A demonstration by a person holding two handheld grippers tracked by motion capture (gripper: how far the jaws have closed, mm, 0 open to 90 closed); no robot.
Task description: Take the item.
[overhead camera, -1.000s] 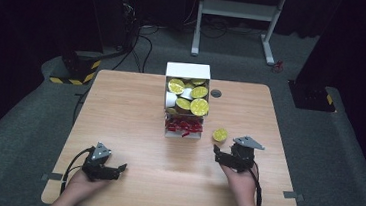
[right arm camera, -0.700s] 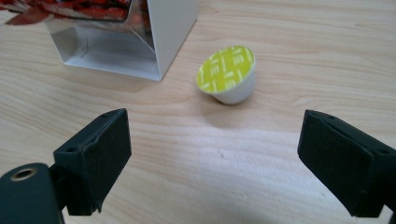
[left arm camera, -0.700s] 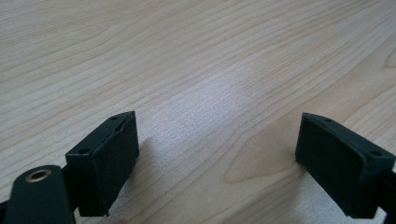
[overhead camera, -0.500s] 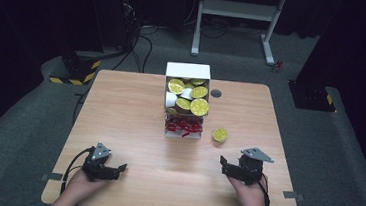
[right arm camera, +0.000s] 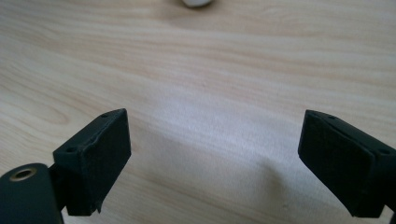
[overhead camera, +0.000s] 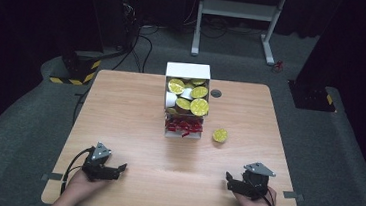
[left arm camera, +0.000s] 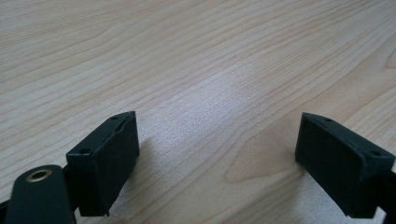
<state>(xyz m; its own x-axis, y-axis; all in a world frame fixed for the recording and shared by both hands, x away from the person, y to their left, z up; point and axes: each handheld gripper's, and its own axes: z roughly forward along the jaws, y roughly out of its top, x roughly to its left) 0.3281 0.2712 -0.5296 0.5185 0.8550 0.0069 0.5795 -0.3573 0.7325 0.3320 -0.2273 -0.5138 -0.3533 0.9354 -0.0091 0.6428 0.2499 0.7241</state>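
A white box (overhead camera: pixel 188 71) at the table's far middle holds several yellow-lidded cups (overhead camera: pixel 198 106), with red packets (overhead camera: pixel 183 127) in its front part. One yellow-lidded cup (overhead camera: pixel 220 135) stands alone on the wood to the right of the box. My right gripper (overhead camera: pixel 229 180) rests near the front right edge, well short of that cup. Its jaws have just been opening and stand open (right arm camera: pixel 215 135) over bare wood with nothing between them. My left gripper (overhead camera: pixel 121 168) lies at the front left, also open (left arm camera: pixel 217 135) and empty.
The wooden table (overhead camera: pixel 120 107) has a small dark disc (overhead camera: pixel 216 93) right of the box. A pale round thing (right arm camera: pixel 196 2) shows at the top edge of the right gripper view. Beyond the table are a white metal stand (overhead camera: pixel 239 10) and dark equipment on grey carpet.
My right gripper has drawn back from beside the lone yellow-lidded cup toward the near right edge and sunk to the table. The cup stays where it was. The left gripper has not moved.
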